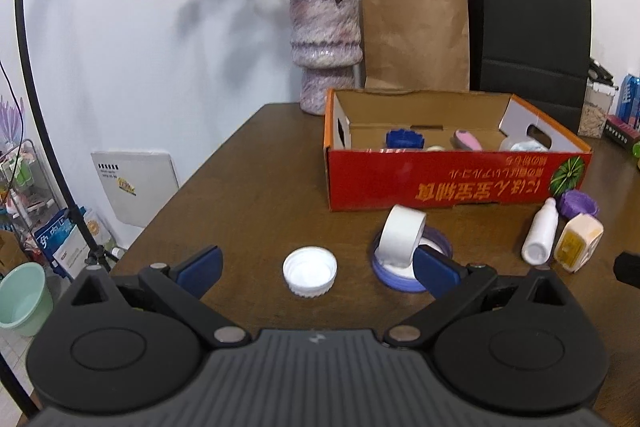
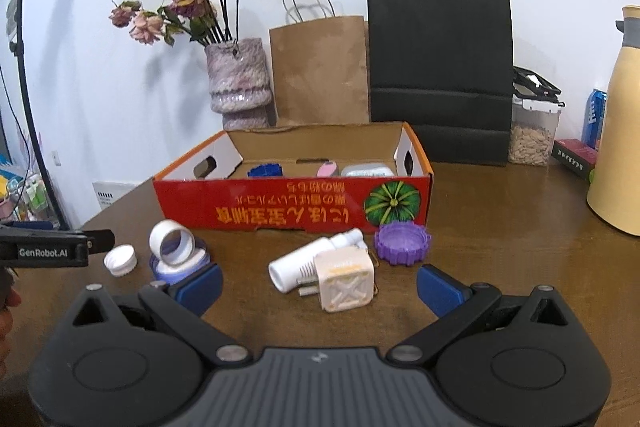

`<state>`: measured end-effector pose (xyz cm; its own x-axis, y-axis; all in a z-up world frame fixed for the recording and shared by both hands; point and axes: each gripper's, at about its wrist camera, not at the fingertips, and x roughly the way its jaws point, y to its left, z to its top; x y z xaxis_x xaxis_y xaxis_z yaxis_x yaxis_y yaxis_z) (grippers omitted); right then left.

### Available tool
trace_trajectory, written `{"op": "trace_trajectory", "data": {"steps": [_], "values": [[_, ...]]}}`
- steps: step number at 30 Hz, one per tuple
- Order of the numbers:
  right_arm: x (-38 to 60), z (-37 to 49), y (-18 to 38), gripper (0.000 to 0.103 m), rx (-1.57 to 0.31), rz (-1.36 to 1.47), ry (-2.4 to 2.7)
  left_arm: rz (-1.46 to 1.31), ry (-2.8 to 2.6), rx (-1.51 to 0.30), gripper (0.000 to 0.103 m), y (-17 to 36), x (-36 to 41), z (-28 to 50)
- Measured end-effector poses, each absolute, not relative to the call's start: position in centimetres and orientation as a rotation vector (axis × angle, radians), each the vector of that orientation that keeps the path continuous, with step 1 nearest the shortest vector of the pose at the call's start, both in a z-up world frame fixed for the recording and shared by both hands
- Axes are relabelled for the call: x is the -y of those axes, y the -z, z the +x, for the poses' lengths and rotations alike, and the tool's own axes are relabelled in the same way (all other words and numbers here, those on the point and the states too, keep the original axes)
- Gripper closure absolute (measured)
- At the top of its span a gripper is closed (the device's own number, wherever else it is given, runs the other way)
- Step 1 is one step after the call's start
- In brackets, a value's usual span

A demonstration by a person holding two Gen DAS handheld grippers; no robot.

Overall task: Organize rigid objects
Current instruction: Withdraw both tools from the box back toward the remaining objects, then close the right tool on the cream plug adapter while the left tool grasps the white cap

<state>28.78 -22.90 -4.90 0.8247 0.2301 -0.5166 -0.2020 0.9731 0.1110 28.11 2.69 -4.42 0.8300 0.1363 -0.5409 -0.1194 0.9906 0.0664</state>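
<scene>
An open red cardboard box (image 1: 456,183) (image 2: 296,207) sits on the brown table, holding a blue ridged lid (image 1: 404,138), a pink item (image 1: 467,139) and a pale container (image 2: 366,170). In front of it lie a white cap (image 1: 309,271) (image 2: 120,259), a white tape roll (image 1: 402,237) (image 2: 172,242) standing in a lavender lid (image 1: 382,269), a white bottle (image 1: 541,237) (image 2: 308,259), a cream cube-shaped plug (image 2: 346,281) (image 1: 578,242) and a purple ridged lid (image 2: 403,242) (image 1: 579,203). My left gripper (image 1: 318,269) is open around the white cap. My right gripper (image 2: 320,287) is open around the plug and bottle.
A vase of dried roses (image 1: 325,47), a brown paper bag (image 1: 416,35) and a black paper bag (image 2: 440,75) stand behind the box. A seed jar (image 2: 534,135), a blue can (image 2: 594,117) and a cream jug (image 2: 618,131) are at the right. The table edge drops off left.
</scene>
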Motion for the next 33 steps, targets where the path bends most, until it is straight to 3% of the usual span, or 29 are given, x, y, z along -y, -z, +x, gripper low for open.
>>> {"op": "trace_trajectory", "data": {"steps": [17, 27, 30, 32, 33], "values": [[22.1, 31.9, 7.8, 0.000, -0.615, 0.005, -0.195, 0.011, -0.139, -0.616, 0.000, 6.0, -4.7, 29.2], [21.3, 35.6, 9.0, 0.007, -0.640, -0.032, -0.210, 0.004, -0.147, -0.634, 0.000, 6.6, -5.4, 30.4], [21.6, 36.4, 9.2, 0.019, -0.653, -0.005, -0.225, 0.004, -0.145, -0.637, 0.000, 6.7, -5.5, 30.7], [21.8, 36.7, 9.2, 0.044, -0.653, 0.021, -0.246, 0.007, -0.147, -0.645, 0.000, 6.9, -5.6, 30.9], [21.8, 36.7, 9.2, 0.044, -0.653, 0.026, -0.250, 0.007, -0.148, -0.647, 0.000, 6.9, -5.7, 31.0]]}}
